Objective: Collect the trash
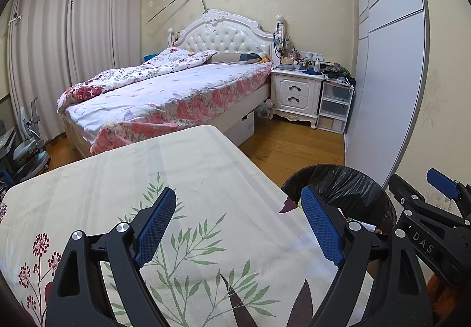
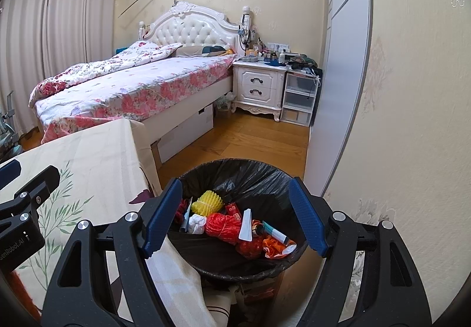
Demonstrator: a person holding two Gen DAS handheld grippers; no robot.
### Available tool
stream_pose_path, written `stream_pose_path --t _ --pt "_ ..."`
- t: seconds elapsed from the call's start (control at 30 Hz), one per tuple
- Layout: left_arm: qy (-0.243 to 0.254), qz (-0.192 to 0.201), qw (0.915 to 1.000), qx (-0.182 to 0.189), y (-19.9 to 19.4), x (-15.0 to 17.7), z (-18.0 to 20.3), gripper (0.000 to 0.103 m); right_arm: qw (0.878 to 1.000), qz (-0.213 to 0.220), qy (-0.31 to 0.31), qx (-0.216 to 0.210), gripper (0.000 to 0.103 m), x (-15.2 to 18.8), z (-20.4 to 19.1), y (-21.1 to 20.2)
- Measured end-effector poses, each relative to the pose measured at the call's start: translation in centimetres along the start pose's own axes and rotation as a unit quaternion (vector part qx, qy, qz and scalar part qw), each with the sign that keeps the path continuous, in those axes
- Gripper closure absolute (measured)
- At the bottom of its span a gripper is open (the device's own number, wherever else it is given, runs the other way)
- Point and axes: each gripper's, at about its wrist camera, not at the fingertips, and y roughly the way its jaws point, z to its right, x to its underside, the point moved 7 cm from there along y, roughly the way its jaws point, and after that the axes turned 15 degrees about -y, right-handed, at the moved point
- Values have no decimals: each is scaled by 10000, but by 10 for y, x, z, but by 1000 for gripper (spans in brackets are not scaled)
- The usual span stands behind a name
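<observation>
A trash bin with a black bag (image 2: pixel 259 179) stands on the floor by the table's right edge. It holds several pieces of trash: a yellow foam net (image 2: pixel 204 203), a red mesh bundle (image 2: pixel 222 226), a white crumpled wad (image 2: pixel 196 224), orange wrappers (image 2: pixel 273 247). My right gripper (image 2: pixel 235 218) is open and empty, above the bin's near rim. My left gripper (image 1: pixel 238 226) is open and empty over the table's floral cloth (image 1: pixel 147 168). The bin (image 1: pixel 347 179) also shows at the right in the left wrist view, with the right gripper (image 1: pixel 435 209) beside it.
A bed with floral bedding (image 1: pixel 164 94) stands beyond the table. A white nightstand (image 1: pixel 297 94) with clutter and plastic drawers (image 1: pixel 335 109) stand at the back. A wardrobe (image 1: pixel 391 67) and wall are on the right. Wooden floor (image 2: pixel 250 135) lies between.
</observation>
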Motion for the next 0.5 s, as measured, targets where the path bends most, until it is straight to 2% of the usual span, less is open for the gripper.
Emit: stream_pose_path --t 0.5 --pt "-6 4 10000 3 0 0 0 19 10000 3 -3 2 30 0 -1 0"
